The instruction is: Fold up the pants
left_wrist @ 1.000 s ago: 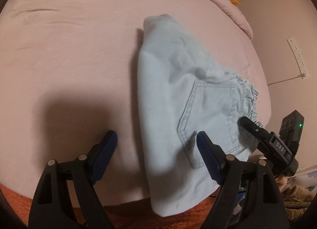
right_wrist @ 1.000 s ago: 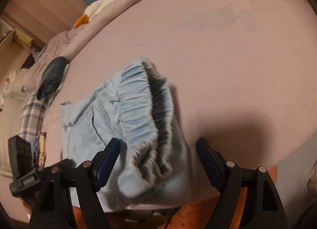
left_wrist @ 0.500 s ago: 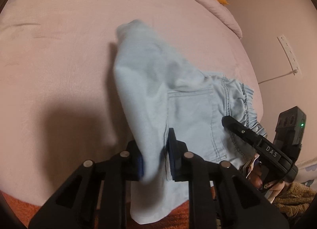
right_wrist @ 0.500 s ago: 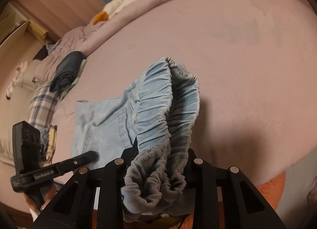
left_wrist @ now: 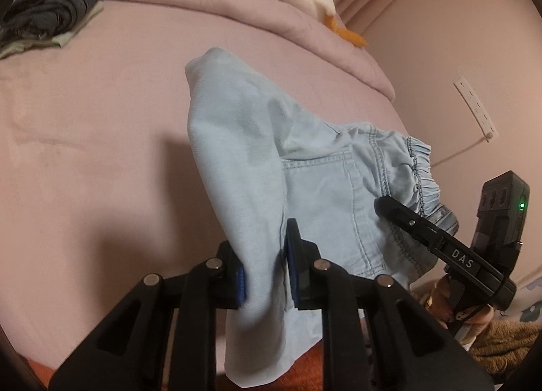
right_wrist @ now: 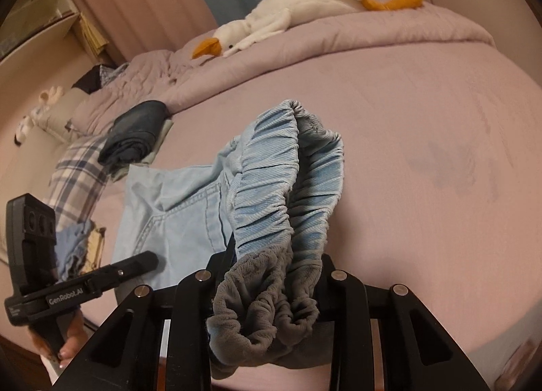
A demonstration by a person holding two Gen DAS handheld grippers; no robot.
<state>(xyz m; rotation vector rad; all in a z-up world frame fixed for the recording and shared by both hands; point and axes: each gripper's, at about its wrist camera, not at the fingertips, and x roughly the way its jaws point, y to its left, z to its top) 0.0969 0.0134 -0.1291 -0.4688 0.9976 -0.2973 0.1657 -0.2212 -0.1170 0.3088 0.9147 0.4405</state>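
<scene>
While both clamps hold cloth, the fold is best carried level and across in 1 sweep, the 2 grips kept apart so the fabric stays taut and edges meet squarely; that is a judgement.

Left wrist view: left gripper (left_wrist: 266, 267), blue-padded black fingers pinched narrow on the leg end of the pale blue denim pants with stitched back pocket (left_wrist: 305, 184). Garment raised off the pink bedsheet (left_wrist: 84, 120) at the near edge, far fold peaking upward, hem hanging below the fingers. Right gripper (left_wrist: 384, 204) at the gathered waistband.

Right wrist view: right gripper (right_wrist: 267, 276) clamped on the bunched elastic waistband (right_wrist: 281, 194), ribbed, doubled over, grey inside. Pocket panel flat behind. White plush goose (right_wrist: 298, 15) and dark folded garment (right_wrist: 135, 130) well apart.
</scene>
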